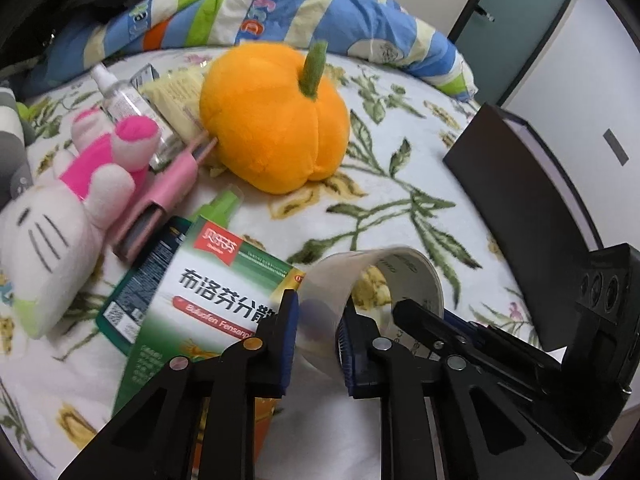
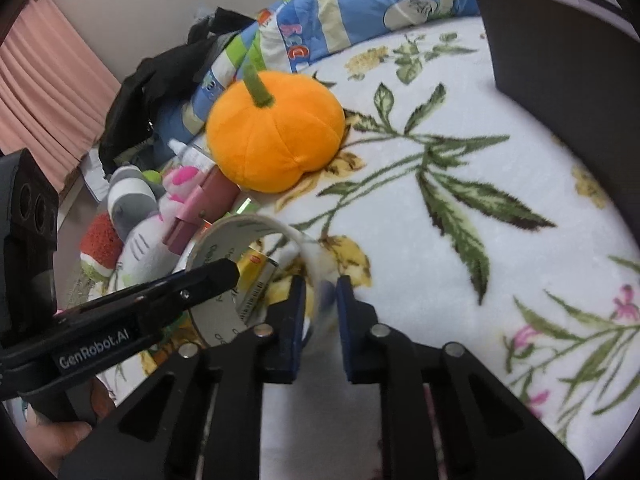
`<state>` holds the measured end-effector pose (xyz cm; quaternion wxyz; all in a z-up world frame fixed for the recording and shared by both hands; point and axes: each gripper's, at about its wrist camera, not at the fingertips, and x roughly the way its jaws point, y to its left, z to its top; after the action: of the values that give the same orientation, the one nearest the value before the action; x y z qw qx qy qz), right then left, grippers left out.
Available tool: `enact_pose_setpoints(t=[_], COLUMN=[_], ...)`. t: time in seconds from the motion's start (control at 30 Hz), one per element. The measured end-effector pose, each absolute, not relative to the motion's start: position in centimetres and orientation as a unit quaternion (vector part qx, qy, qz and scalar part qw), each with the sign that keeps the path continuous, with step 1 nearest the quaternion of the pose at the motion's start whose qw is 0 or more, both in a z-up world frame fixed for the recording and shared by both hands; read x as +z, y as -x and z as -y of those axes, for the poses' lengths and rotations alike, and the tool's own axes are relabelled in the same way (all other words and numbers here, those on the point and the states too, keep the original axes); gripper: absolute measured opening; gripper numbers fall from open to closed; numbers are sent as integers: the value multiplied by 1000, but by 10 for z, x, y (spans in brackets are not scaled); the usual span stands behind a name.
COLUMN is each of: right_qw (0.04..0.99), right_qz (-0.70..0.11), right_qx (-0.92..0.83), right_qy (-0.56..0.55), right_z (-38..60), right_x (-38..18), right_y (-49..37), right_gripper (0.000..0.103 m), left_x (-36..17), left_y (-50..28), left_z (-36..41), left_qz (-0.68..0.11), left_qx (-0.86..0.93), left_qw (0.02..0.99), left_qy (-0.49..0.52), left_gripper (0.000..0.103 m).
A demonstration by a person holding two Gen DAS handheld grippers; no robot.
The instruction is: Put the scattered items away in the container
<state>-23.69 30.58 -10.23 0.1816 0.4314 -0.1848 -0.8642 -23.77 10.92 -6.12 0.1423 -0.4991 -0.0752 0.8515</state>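
Observation:
A white tape roll [image 1: 332, 280] stands on edge on the floral blanket. My left gripper [image 1: 318, 320] is closed on its near wall. My right gripper [image 2: 322, 300] is closed on the same roll's [image 2: 224, 240] right wall, and its finger [image 1: 432, 320] shows inside the ring in the left view. Behind lie an orange plush pumpkin [image 1: 272, 116], a white-pink plush cat [image 1: 60, 216], a pink case [image 1: 160, 200], a clear spray bottle [image 1: 132, 100], a green bottle [image 1: 220, 204] and a green-white medicine box [image 1: 208, 300]. The dark container [image 1: 520, 200] stands right.
A striped blue quilt [image 1: 300, 8] is bunched along the far side of the blanket [image 2: 440, 240]. Black clothing [image 2: 160, 88] and more plush toys [image 2: 128, 200] lie at the left. A pink curtain [image 2: 44, 92] hangs beyond. A door [image 1: 520, 20] is at far right.

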Motion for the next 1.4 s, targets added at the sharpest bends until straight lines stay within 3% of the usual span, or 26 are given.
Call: enact_pose_setpoints(t=[0.5, 0.83, 1.4], right_qw=[163, 107, -5], right_qz=[192, 225, 251], right_qx=[-904, -925, -928], right_qy=[-345, -288, -277], right_z=[-351, -437, -586], right_x=[-17, 23, 17], right_y=[194, 159, 124], right_gripper=[14, 14, 14], left_x=[27, 77, 61], left_y=[203, 189, 184], left_z=[-158, -249, -403], left_qz=[44, 16, -14], left_qx=[886, 895, 868], left_qw=[166, 213, 291], left_qy=[432, 391, 403], left_gripper=[19, 19, 19])
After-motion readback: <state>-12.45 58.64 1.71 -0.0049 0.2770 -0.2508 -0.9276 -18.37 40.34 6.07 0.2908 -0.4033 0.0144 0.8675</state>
